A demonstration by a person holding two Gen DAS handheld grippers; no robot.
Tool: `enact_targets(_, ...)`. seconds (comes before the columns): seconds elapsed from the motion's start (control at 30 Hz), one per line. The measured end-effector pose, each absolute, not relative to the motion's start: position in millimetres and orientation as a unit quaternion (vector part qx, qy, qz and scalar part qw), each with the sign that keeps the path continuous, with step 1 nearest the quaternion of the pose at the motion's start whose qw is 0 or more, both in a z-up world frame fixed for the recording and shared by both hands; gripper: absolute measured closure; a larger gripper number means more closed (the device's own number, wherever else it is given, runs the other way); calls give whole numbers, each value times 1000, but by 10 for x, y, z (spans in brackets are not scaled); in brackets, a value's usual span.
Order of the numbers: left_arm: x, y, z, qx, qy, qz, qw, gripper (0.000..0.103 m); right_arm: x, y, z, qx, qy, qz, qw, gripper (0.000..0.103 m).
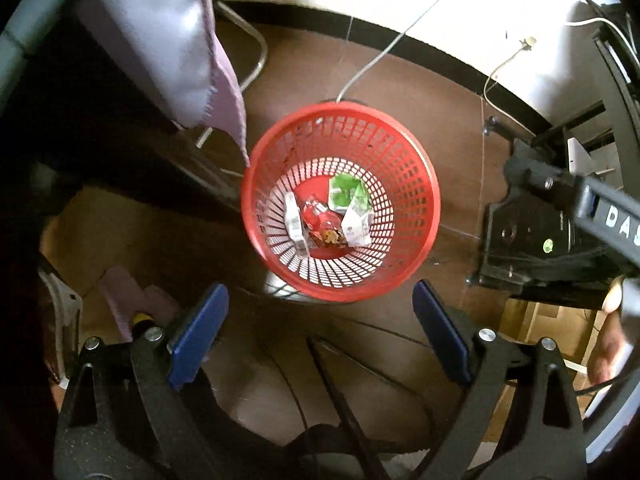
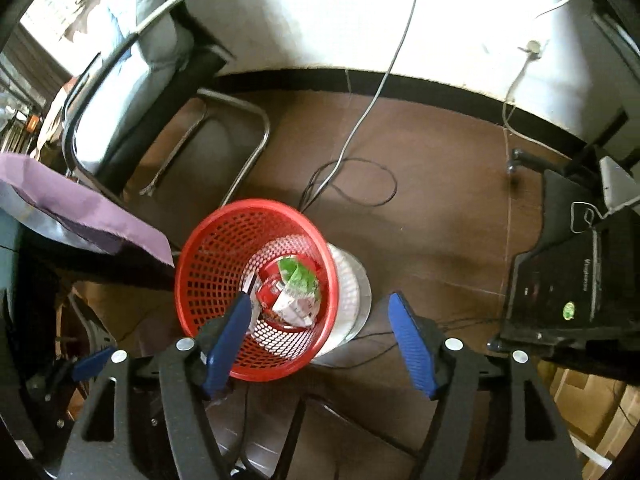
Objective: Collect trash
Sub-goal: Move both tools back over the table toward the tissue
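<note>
Both hand-held grippers, left (image 1: 320,326) and right (image 2: 320,344), spread and empty above the bin (image 1: 420,184) holding wrappers (image 1: 326,216); drop step looks done; next, seek remaining trash.

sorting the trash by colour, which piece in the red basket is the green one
The green and white wrapper, lying against the far side of the red basket. The other pieces are the red wrapper and white packets.
</note>
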State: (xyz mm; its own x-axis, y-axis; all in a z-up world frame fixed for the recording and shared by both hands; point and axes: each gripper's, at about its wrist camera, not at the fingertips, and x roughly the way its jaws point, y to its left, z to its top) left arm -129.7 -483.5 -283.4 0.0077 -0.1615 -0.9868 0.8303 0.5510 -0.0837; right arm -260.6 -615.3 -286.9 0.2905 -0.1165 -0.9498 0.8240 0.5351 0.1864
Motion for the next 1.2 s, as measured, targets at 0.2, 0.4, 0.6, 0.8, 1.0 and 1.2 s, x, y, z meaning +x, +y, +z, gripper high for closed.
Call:
enact_targets(0.2, -1445, -4691, -2381, 267, 562, -397, 675, 11, -2788, -6157, -2403, 359, 445, -372, 732, 14)
enact_targets(0.4, -1581, -4400, -1827, 250, 512, -419, 707, 9, -2798, -6001, -1840, 343, 398, -376, 763, 11)
enact_targets(0.6, -1671, -4046, -1376, 241, 462, -431, 737, 9, -2656, -5715, -1397, 313, 373, -365, 794, 9)
enact_targets(0.8, -1525, -3470, -891, 201, 443, -417, 767, 9, -2393, -5384, -946, 284, 361, -328, 826, 9)
enact_targets(1.0, -1257, -2874, -484, 174, 435, -367, 803, 9, -2026, -5001, -624, 252, 349, -300, 851, 7)
enact_targets(1.2, -913, -2311, -145, 125, 428, -329, 832, 8, -1637, -4518, -474, 223, 355, -247, 874, 7)
